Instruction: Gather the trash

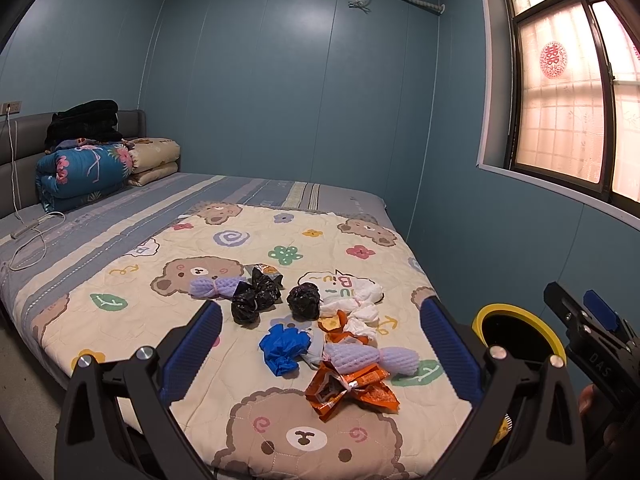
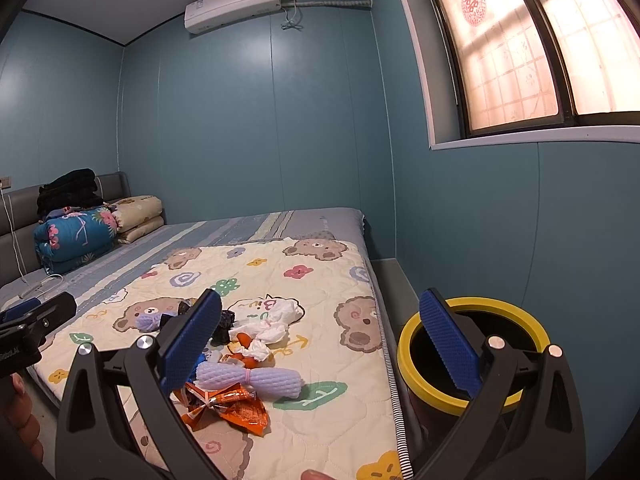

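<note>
A heap of trash lies on the bear-print quilt (image 1: pixel 240 248): an orange snack wrapper (image 1: pixel 348 388) (image 2: pixel 232 402), two purple foam nets (image 1: pixel 372 358) (image 2: pixel 256 378), a blue crumpled bag (image 1: pixel 284 346), black bag balls (image 1: pixel 256 296), white tissues (image 1: pixel 356 304) (image 2: pixel 276 318). A yellow-rimmed black bin (image 2: pixel 472 356) (image 1: pixel 516 328) stands on the floor right of the bed. My left gripper (image 1: pixel 320 344) is open above the heap. My right gripper (image 2: pixel 320 340) is open and empty, above the bed's right edge beside the bin.
Folded quilts and dark clothes (image 1: pixel 88 160) are stacked by the headboard at the far left. A white charging cable (image 1: pixel 32 236) lies on the striped sheet. The blue wall and a window (image 2: pixel 520 48) bound the narrow floor strip to the right.
</note>
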`<state>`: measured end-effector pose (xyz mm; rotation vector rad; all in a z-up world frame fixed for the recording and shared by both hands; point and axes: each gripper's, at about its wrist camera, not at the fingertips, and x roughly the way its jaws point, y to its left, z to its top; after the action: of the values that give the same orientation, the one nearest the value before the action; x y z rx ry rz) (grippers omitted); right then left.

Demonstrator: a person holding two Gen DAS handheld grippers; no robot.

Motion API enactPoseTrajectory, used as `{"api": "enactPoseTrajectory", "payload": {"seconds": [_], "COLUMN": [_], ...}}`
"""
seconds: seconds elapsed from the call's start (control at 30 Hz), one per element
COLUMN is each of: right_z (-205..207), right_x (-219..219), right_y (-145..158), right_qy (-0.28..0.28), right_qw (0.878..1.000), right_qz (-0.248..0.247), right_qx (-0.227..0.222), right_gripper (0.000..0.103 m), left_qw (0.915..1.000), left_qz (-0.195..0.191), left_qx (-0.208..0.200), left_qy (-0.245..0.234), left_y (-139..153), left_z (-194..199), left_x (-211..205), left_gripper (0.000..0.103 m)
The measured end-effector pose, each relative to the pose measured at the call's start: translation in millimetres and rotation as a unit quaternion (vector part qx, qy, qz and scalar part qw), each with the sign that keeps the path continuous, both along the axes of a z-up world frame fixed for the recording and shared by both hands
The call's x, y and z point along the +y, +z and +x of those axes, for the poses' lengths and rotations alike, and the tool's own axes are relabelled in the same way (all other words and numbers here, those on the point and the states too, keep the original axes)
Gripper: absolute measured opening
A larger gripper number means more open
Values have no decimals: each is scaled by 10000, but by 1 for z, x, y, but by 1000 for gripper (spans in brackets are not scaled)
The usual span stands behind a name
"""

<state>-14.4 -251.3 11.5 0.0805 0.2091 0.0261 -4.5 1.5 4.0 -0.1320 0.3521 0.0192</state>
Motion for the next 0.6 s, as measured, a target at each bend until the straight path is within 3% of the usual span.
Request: {"api": "enactPoseTrajectory", "payload": {"seconds": [0.6], "right_z": [3], "right_x": [0], "right_y": [-3], "right_qy": [-10], "right_qw": [10000], "right_qz": [20], "right_qx": [33], "right_gripper": [95], "left_qw": [10000], "left_qz": [-3], "left_qx": [6], "left_qy": [-11], "left_y": [0], "left_z": [0], "left_x": [-2], "left_gripper": [96]}}
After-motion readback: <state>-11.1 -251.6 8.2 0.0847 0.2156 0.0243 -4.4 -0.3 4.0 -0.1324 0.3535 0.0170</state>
